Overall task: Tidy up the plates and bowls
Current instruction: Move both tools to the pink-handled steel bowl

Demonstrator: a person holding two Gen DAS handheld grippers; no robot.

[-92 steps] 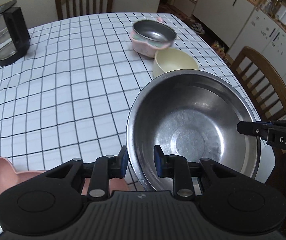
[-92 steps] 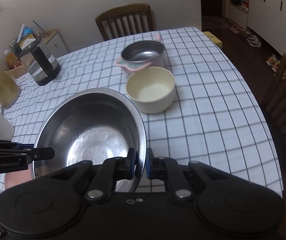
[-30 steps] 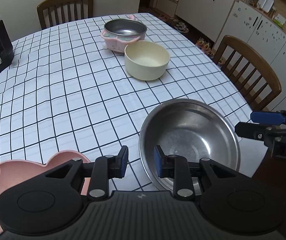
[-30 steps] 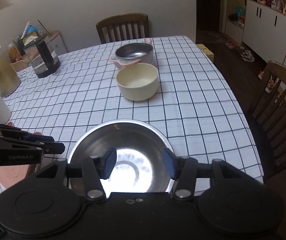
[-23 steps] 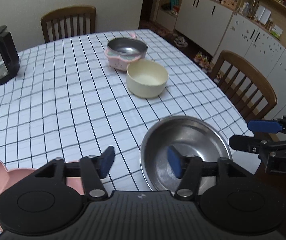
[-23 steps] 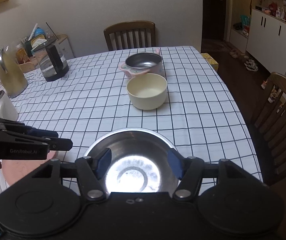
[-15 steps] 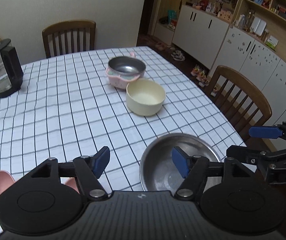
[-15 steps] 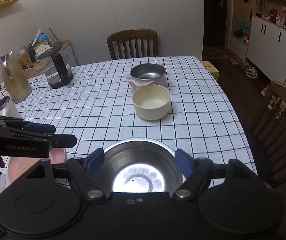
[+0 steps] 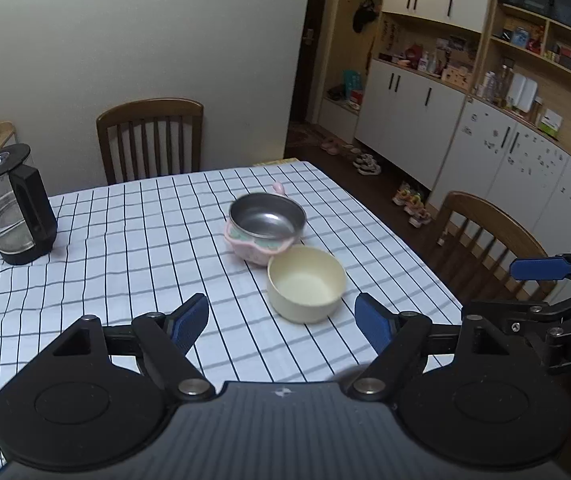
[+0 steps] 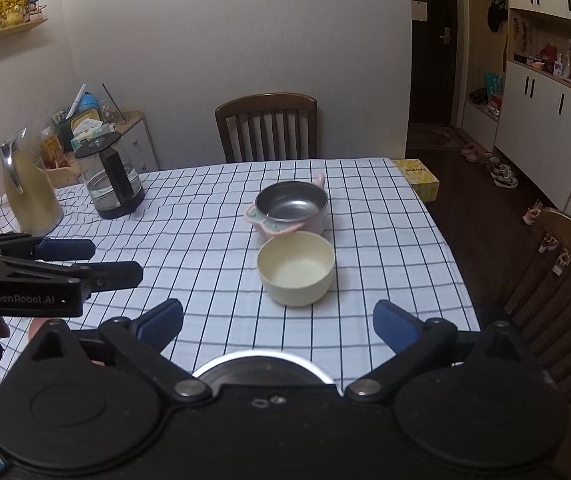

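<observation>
Steel mixing bowl (image 10: 263,368) sits near the table edge; your left gripper (image 9: 281,320) and right gripper (image 10: 277,322), jaws opening and empty, could knock it off.

Glass kettle (image 9: 15,206) far left on checked cloth (image 9: 125,240); yellow jug (image 10: 29,190) beside; chair (image 9: 151,138) behind.

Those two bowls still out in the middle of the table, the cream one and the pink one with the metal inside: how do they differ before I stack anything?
The cream bowl is one plain piece with a smooth round rim; the pink bowl has a shiny steel liner and small pink handles sticking out. The cream bowl sits nearer the grippers, the pink bowl just behind it, close or touching. The cream bowl's inside is matte, the pink bowl's reflective. Both stand upright and look empty.
</observation>
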